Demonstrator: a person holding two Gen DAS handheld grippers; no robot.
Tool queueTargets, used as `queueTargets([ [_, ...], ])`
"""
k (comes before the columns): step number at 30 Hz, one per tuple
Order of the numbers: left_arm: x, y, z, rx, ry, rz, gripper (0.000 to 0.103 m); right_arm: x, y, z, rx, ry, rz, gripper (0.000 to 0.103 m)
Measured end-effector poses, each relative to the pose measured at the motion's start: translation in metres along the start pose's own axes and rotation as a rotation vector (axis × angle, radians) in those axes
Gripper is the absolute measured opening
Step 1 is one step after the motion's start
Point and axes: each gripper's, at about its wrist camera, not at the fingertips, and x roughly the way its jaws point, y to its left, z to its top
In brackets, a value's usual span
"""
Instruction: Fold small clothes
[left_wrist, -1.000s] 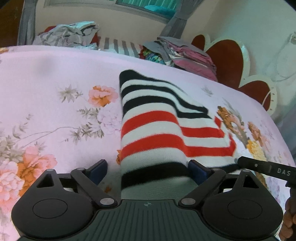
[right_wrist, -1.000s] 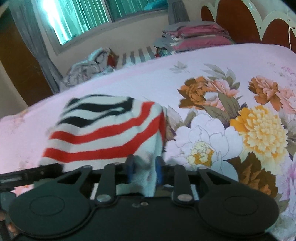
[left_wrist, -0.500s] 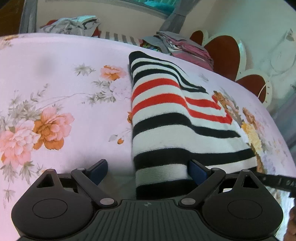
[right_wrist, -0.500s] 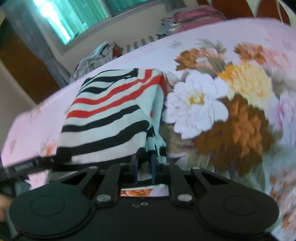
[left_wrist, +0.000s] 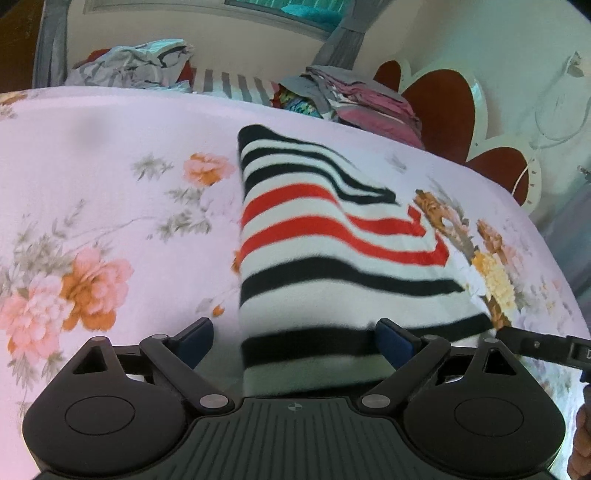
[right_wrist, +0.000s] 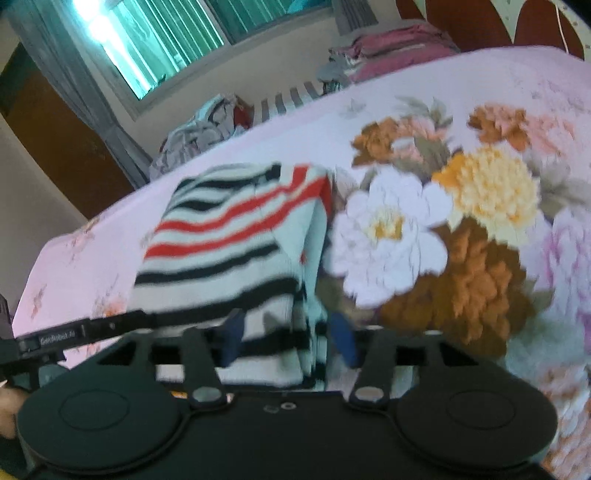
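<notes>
The striped top (left_wrist: 332, 258) looks soft and floppy, best pinched at its hem; left gripper (left_wrist: 295, 341) stands released, right gripper (right_wrist: 288, 338) has just been opening around that hem

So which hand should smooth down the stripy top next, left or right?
Probably the left. The left gripper stands wide open over the near edge of the stripy top, which lies on the flowery bed sheet. The right gripper has just been opening, with the top's folded corner between its fingers.
</notes>
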Motion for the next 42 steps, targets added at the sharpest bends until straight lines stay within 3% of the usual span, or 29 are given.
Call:
queueTargets([
  [8,0.022,-0.003,0.021,-0.024,0.022,0.004,0.093,0.028,-0.007,0.033,0.029,0.022,0.020,0.075],
  [18,0.058,-0.004,0.029,-0.051,0.066,-0.041,0.093,0.085,-0.018,0.046,0.047,0.098,0.021,0.076],
  [23,0.068,-0.003,0.031,-0.067,0.069,-0.061,0.095,0.100,-0.022,0.047,0.079,0.096,0.090,0.080],
  [25,0.070,-0.005,0.031,-0.069,0.072,-0.064,0.096,0.109,-0.019,0.047,0.081,0.122,0.144,0.066],
  [28,0.071,-0.006,0.033,-0.077,0.077,-0.065,0.096,0.115,-0.013,0.048,0.070,0.109,0.144,0.062],
  [32,0.071,-0.008,0.034,-0.068,0.071,-0.060,0.092,0.114,-0.017,0.049,0.086,0.114,0.173,0.048],
  [35,0.072,-0.009,0.033,-0.059,0.055,-0.047,0.088,0.115,-0.020,0.049,0.084,0.112,0.176,0.047],
  [42,0.059,-0.014,0.037,-0.020,0.023,-0.025,0.062,0.101,-0.001,0.048,0.039,0.072,0.148,0.038],
])
